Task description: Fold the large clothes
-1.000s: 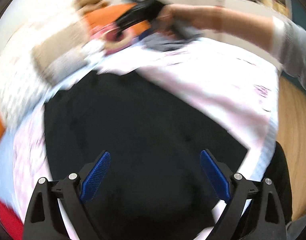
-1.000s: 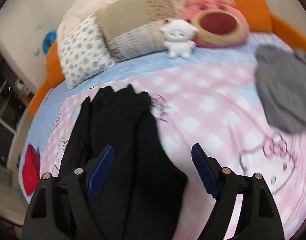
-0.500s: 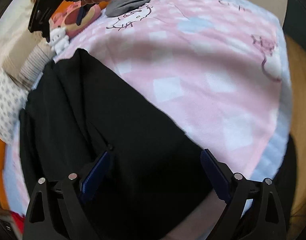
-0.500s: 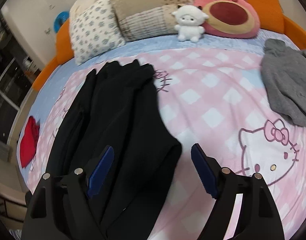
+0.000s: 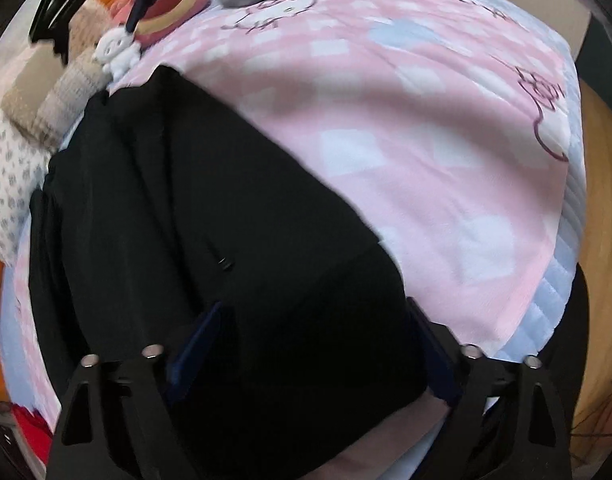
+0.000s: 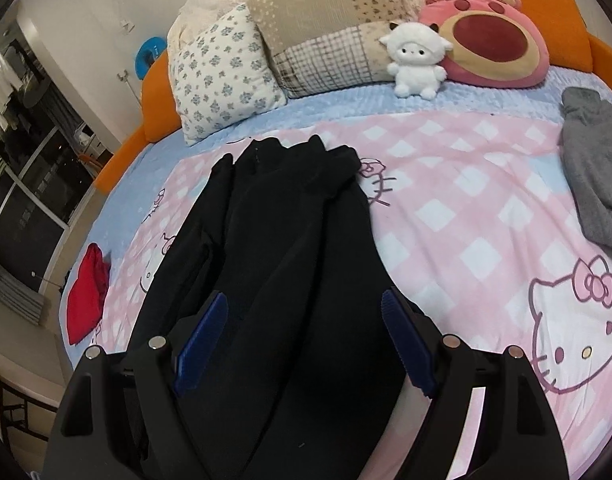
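While the black garment [image 6: 274, 264] lies lengthwise down the near-left part of the bed [image 6: 445, 208], both grippers sit over its near end, nothing pinched.

Big, soft, floppy and probably fairly heavy: thick dark cloth with a zip pull [image 5: 225, 263], already narrowed into a long strip, so it should drag and sag if lifted by one corner; best taken at the two near hem corners. Left gripper [image 5: 317, 352] spread, jaws have just been closing, cloth between them but pads not pressing. Right gripper [image 6: 306, 344] spread wide above the cloth.
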A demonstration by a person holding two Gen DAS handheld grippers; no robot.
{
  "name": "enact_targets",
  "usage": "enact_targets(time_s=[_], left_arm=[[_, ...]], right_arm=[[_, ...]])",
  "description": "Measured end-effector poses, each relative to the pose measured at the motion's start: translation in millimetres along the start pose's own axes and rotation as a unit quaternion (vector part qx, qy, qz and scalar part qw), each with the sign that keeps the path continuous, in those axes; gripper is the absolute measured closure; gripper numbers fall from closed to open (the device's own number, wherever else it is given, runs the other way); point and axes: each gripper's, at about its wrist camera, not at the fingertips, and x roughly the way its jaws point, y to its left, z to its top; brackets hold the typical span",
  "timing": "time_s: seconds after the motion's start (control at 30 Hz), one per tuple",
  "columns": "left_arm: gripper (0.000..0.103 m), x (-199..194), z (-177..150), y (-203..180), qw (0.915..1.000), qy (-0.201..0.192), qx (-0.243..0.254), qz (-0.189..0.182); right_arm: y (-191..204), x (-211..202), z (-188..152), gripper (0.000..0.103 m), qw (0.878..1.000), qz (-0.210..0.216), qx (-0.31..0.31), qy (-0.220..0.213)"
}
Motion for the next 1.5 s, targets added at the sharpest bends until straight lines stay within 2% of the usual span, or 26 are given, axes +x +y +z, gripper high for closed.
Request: enact_targets(time_s=[0.03, 0.07, 0.13, 0.23, 0.33, 0.47, 0.53, 0.57, 0.67, 0.7, 0.8, 0.87, 0.9, 0.97, 1.0, 1.03, 1.07, 1.13, 1.2, 1.23, 1.33, 1.5], left_arm=[[0.031, 1, -2, 6, 0.9997, 0.005, -0.012, -0.023], [0.034, 1, -4, 9, 0.9989, 0.006, -0.018, -0.042], [0.045, -1, -2, 10, 0.9991, -0.002, -0.010, -0.041], [0.054, -2, -5, 6, 0.9987, -0.010, -0.006, -0.049], [0.058, -6, -4, 5, 0.9989, -0.016, -0.004, -0.044], [0.058, -15, -3, -3, 0.9993, -0.027, 0.010, -0.023], [0.057, -22, -3, -9, 0.9991, -0.035, 0.016, -0.019], [0.058, -25, -4, -11, 0.9985, -0.041, 0.017, -0.032], [0.058, -15, 1, -6, 0.9985, -0.035, 0.015, -0.039], [0.058, -10, 1, -4, 0.9987, -0.028, 0.009, -0.043], [0.063, -6, -1, 4, 0.9976, -0.032, -0.007, -0.061], [0.066, -7, 0, 7, 0.9972, -0.035, -0.014, -0.064], [0.066, -8, 0, 7, 0.9969, -0.035, -0.016, -0.068], [0.069, -10, -1, 9, 0.9960, -0.040, -0.022, -0.076], [0.076, -10, 1, 14, 0.9952, -0.042, -0.029, -0.083], [0.079, -11, 2, 20, 0.9938, -0.045, -0.038, -0.095], [0.080, -14, 2, 23, 0.9921, -0.048, -0.048, -0.105], [0.082, -20, -2, 37, 0.9855, -0.060, -0.078, -0.139], [0.082, -24, -7, 55, 0.9740, -0.072, -0.115, -0.182], [0.082, -26, -11, 66, 0.9649, -0.078, -0.137, -0.210], [0.082, -39, -26, 91, 0.9439, -0.100, -0.176, -0.261], [0.083, -75, -60, 128, 0.9192, -0.150, -0.230, -0.282]], right_arm=[[3, 2, 1, 0.024, 1.000, 0.000, -0.003, -0.001], [3, 4, 2, 0.024, 1.000, 0.000, -0.005, 0.000], [4, 8, 3, 0.024, 1.000, -0.005, -0.006, 0.001], [-4, 17, 7, 0.024, 1.000, -0.017, 0.006, 0.007], [-19, 22, 13, 0.024, 0.999, -0.026, 0.023, 0.000], [-54, 31, 26, 0.024, 0.997, -0.049, 0.062, 0.002], [-69, 43, 29, 0.024, 0.995, -0.053, 0.076, 0.023], [-75, 50, 30, 0.024, 0.995, -0.051, 0.083, 0.033], [-86, 70, 26, 0.032, 0.993, -0.007, 0.103, 0.063], [-86, 73, 24, 0.036, 0.992, -0.006, 0.103, 0.069], [-89, 86, 14, 0.036, 0.990, -0.015, 0.098, 0.105], [-88, 90, 6, 0.048, 0.987, 0.002, 0.100, 0.124], [-86, 91, 2, 0.060, 0.986, 0.013, 0.097, 0.133], [-79, 93, -3, 0.068, 0.986, 0.019, 0.077, 0.145], [-75, 92, -5, 0.079, 0.987, 0.014, 0.067, 0.147], [-74, 91, -5, 0.085, 0.987, 0.011, 0.064, 0.147], [-73, 90, -5, 0.085, 0.987, 0.010, 0.066, 0.145], [-72, 86, -2, 0.089, 0.988, 0.006, 0.068, 0.139], [-68, 80, 1, 0.089, 0.989, 0.002, 0.070, 0.130], [-66, 77, 3, 0.090, 0.989, 0.003, 0.074, 0.125], [-54, 63, 10, 0.090, 0.991, 0.031, 0.095, 0.094], [3, 54, 35, 0.091, 0.993, 0.060, 0.072, 0.067]])
